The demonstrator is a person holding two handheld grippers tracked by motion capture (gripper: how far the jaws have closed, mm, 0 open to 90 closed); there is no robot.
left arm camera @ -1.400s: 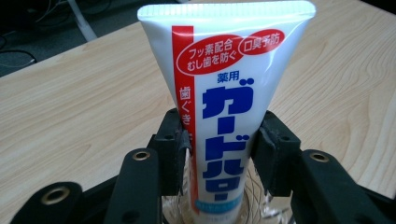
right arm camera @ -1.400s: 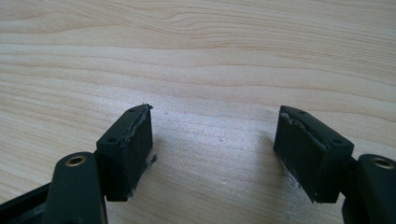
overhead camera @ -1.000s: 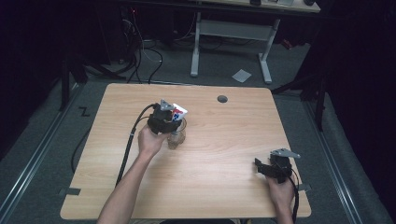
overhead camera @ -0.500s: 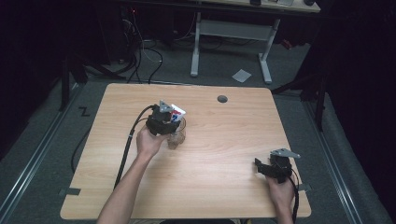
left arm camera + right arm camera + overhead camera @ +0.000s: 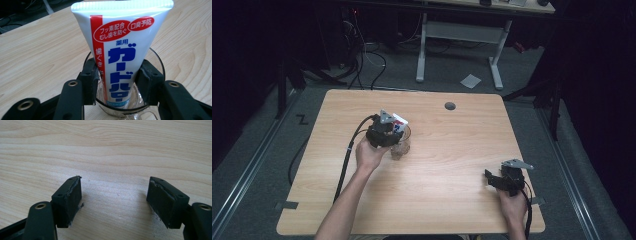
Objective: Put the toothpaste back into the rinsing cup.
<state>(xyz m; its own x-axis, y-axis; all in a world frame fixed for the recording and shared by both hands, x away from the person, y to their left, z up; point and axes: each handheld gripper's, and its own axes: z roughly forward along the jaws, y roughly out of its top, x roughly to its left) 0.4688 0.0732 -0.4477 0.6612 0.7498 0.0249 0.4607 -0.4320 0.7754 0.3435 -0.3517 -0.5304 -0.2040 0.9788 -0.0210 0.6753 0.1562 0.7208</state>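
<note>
My left gripper (image 5: 117, 82) clenched the toothpaste tube (image 5: 120, 50) upright inside the glass (image 5: 156, 62); I judged release only once seated (right gripper (image 5: 113, 200) idle, released).

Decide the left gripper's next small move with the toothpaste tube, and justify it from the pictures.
Probably open the left gripper and back off: the toothpaste tube already stands in the glass cup, its lower end near the bottom, the jaws pressing both its sides.

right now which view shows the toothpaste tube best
The left gripper view: the toothpaste tube stands large in the glass mug, label readable. The high view shows a small bit of it behind the left hand-held gripper.
</note>
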